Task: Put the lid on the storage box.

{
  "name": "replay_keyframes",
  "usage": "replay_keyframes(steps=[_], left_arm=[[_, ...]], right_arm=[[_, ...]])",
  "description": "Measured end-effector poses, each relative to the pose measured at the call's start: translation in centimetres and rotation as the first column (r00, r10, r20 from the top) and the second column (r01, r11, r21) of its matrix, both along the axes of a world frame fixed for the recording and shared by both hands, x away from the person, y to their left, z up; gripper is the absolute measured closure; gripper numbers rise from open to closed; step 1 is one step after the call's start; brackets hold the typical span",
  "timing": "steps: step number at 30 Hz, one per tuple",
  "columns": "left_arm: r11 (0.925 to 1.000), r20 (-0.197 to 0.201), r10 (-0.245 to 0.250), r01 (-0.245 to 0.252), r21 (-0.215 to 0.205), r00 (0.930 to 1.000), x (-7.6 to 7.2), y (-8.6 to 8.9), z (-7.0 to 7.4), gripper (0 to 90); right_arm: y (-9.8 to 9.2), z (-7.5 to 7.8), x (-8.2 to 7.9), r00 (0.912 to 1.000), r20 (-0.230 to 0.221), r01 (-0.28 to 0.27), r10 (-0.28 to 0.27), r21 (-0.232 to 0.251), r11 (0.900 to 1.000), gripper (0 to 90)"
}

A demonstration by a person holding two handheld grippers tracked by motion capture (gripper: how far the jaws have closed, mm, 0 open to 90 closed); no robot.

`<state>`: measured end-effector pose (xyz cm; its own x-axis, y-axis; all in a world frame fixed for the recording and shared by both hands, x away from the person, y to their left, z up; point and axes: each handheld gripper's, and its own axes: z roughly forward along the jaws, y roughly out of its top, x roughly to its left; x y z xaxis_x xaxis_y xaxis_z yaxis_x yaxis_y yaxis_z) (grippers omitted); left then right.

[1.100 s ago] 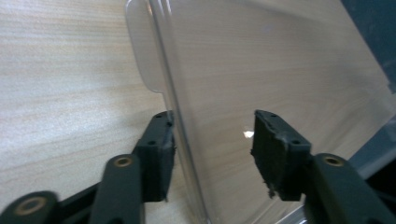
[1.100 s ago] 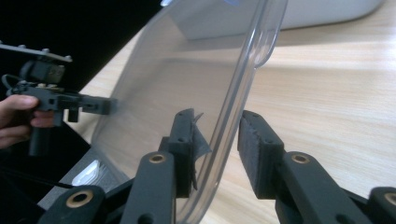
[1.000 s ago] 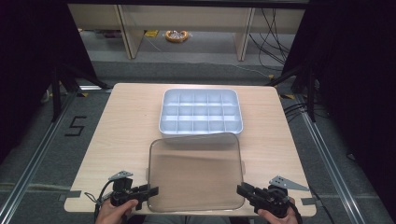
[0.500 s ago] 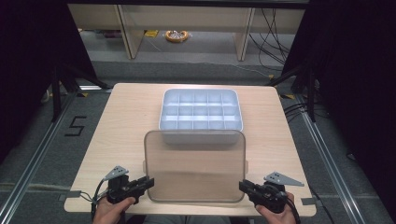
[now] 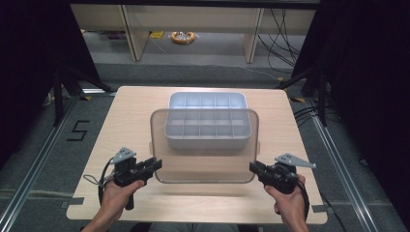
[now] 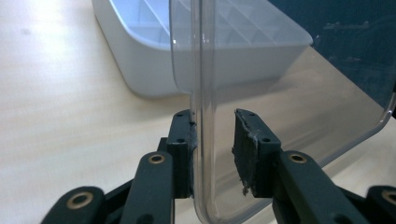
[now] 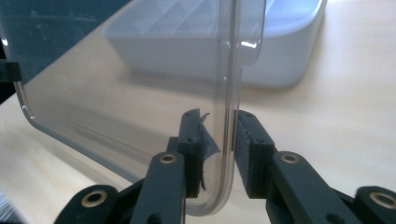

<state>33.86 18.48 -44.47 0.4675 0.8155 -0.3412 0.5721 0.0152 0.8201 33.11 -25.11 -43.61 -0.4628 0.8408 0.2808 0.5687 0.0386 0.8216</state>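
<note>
Lid, clear plastic, hangs tilted between both grippers above the table, just before the white compartment box. Left gripper and right gripper each pinch a near corner rim. It looks light, stiff, slippery; rim holds suit it.

A lab recording station, not a home or a shop.

A pale wooden table with rounded corners stands on grey carpet tiles, boxed in by black curtains at its left and right edges. Grey metal rails run along the floor beside both long sides, and a black taped numeral "5" marks the floor off the table's left edge. Beyond the far edge, bundled black cables trail past beige bench legs, and a coil of yellow cord lies on the floor.
</note>
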Motion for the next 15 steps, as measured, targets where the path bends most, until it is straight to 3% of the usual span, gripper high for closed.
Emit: replay_keyframes(steps=[1, 2, 5, 7, 9, 10, 12, 14, 15], left_arm=[[1.0000, 0.000, 0.000, 0.000, 0.002, 1.0000, 0.5, 0.0, 0.3, 68.1], [1.0000, -0.006, -0.003, 0.003, 0.002, 1.0000, 1.3, 0.0, 0.8, 68.2], [0.9998, -0.008, 0.004, -0.004, -0.018, 1.0000, 2.4, 0.1, 1.3, 68.2], [0.9999, 0.001, 0.015, -0.015, -0.008, 0.9999, 3.8, -0.2, 2.1, 67.8], [0.9997, 0.005, 0.021, -0.021, -0.010, 0.9998, 4.7, -0.4, 2.6, 67.7], [0.9997, 0.003, 0.022, -0.021, -0.012, 0.9998, 5.2, -0.5, 2.8, 67.5], [0.9996, 0.001, 0.022, -0.022, -0.018, 0.9997, 5.7, -0.6, 3.0, 67.2], [0.9995, 0.001, 0.026, -0.026, -0.020, 0.9997, 6.9, -1.0, 3.6, 67.2], [0.9995, 0.001, 0.026, -0.026, -0.020, 0.9997, 6.9, -1.0, 3.6, 67.1]], right_arm=[[0.0, 0.0, 0.0, 1.0000, 0.000, 0.000, 0.000, 0.000, 1.000, 74.0], [0.2, 0.9, 0.9, 0.9996, -0.023, 0.017, -0.016, 0.029, 0.999, 74.0], [-0.1, 1.6, 2.5, 0.9999, 0.012, 0.012, -0.012, 0.037, 0.999, 74.0], [0.1, 2.2, 3.4, 0.9995, -0.001, 0.031, -0.031, 0.055, 0.998, 73.9], [-0.2, 2.5, 4.4, 0.9993, 0.027, 0.024, -0.026, 0.045, 0.999, 73.9], [0.0, 2.7, 4.7, 0.9989, 0.007, 0.046, -0.047, 0.056, 0.997, 73.8], [-0.3, 3.1, 5.7, 0.9985, 0.033, 0.042, -0.044, 0.045, 0.998, 73.7], [-0.3, 3.6, 6.3, 0.9976, 0.007, 0.068, -0.068, 0.075, 0.995, 73.6], [-0.5, 3.7, 6.8, 0.9976, 0.028, 0.061, -0.064, 0.070, 0.996, 73.6]])
